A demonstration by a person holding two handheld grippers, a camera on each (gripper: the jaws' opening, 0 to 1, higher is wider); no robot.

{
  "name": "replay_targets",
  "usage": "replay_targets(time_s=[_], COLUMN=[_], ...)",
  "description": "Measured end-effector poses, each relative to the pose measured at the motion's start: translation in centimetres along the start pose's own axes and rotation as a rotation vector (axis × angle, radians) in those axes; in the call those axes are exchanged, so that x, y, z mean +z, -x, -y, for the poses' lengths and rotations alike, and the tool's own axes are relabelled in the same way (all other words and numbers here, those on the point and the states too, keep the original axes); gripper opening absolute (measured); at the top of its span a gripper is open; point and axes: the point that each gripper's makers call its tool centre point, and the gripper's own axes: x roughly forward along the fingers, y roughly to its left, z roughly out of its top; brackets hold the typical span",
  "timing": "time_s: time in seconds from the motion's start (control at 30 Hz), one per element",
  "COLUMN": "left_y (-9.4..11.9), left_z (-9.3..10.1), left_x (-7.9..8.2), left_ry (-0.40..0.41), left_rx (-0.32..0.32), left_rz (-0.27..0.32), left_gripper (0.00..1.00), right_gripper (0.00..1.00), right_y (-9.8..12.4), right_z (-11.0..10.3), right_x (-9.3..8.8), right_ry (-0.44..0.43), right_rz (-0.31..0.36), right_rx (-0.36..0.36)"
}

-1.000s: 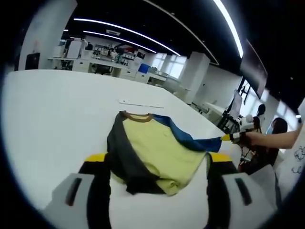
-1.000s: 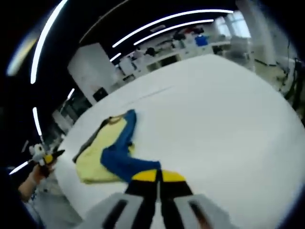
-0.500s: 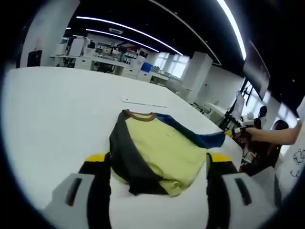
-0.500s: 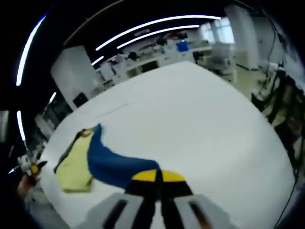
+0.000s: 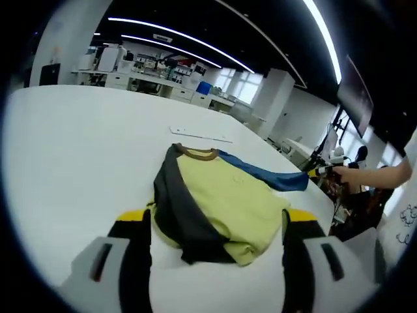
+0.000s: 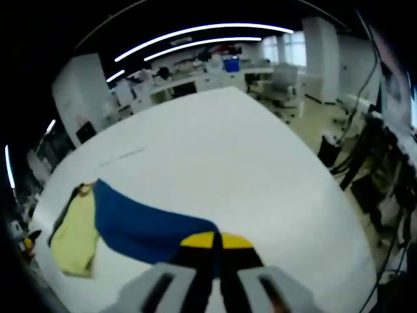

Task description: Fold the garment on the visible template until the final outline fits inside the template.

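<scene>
Overhead, long strip lights curve across a dark ceiling above an open office with white pillars, windows and cluttered workbenches at the far side. Below them a broad white desk spreads across both views. On it lies the garment, a long-sleeved shirt with a pale yellow body, a brown collar, a dark grey sleeve folded along one side and a blue sleeve drawn out straight to the other side, lifted off the desk toward the right gripper. In the left gripper view the shirt lies near the desk's front edge, just ahead of the left gripper, whose jaws stand wide apart with nothing between them, one on either side of the shirt's hem. The right gripper has its yellow-tipped jaws pressed together on the end of the blue sleeve; in the left gripper view it shows small at the right, in a person's hand. A thin pale strip lies on the desk beyond the collar.
</scene>
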Motion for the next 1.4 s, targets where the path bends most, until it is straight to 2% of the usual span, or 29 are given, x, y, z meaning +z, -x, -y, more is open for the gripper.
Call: replay_targets(time_s=[0.07,0.1,0.17,0.27,0.33,0.4,0.43,0.6,0.7,0.83,0.93,1.0,1.17,1.33,1.4], left_y=[0.0,-0.1,-0.1,0.0,0.0,0.1,0.2,0.2,0.1,-0.1,-0.3,-0.5,-0.5,-0.5,-0.6], left_z=[-0.1,-0.1,-0.3,-0.6,-0.7,-0.8,-0.9,-1.3,-1.6,-1.8,-2.0,-2.1,-2.0,-2.0,-2.0], left_x=[0.0,-0.2,-0.4,-0.7,-0.8,-0.8,-0.9,-1.2,-1.5,-1.7,-1.9,-2.1,-2.2,-2.1,-2.1], left_ry=[0.005,0.008,0.009,0.021,0.028,0.032,0.034,0.048,0.050,0.056,0.062,0.063,0.063,0.069,0.067], left_rx=[0.002,0.004,0.009,0.018,0.023,0.027,0.030,0.037,0.042,0.048,0.052,0.053,0.054,0.054,0.053], left_rz=[0.000,0.000,-0.004,-0.003,-0.001,0.001,0.002,0.002,-0.004,-0.012,-0.020,-0.026,-0.030,-0.027,-0.029], left_gripper=[0.80,0.80,0.80,0.80,0.80,0.79,0.79,0.79,0.79,0.79,0.79,0.79,0.79,0.79,0.79], right_gripper=[0.00,0.00,0.00,0.00,0.00,0.00,0.00,0.00,0.00,0.00,0.00,0.00,0.00,0.00,0.06], right_y=[-0.7,-1.0,-1.3,-1.9,-2.2,-2.7,-2.4,-3.5,-4.3,-5.0,-5.3,-6.3,-6.3,-6.2,-6.1], right_z=[0.5,0.6,0.5,0.6,1.5,1.8,1.5,2.2,2.7,3.0,2.9,3.3,4.0,4.1,3.9], right_x=[0.4,0.3,0.7,1.6,1.5,1.6,0.9,0.2,-0.9,-1.8,-1.8,-2.0,-3.0,-2.2,-1.9], right_ry=[0.016,0.053,0.084,0.075,0.060,0.058,0.056,0.064,0.036,0.056,0.070,0.073,0.066,0.059,0.073], right_rz=[-0.015,-0.041,-0.047,-0.050,-0.086,-0.094,-0.095,-0.118,-0.176,-0.196,-0.208,-0.217,-0.276,-0.245,-0.219], right_rx=[-0.012,-0.020,-0.028,-0.035,-0.074,-0.083,-0.087,-0.115,-0.124,-0.136,-0.141,-0.144,-0.149,-0.149,-0.139])
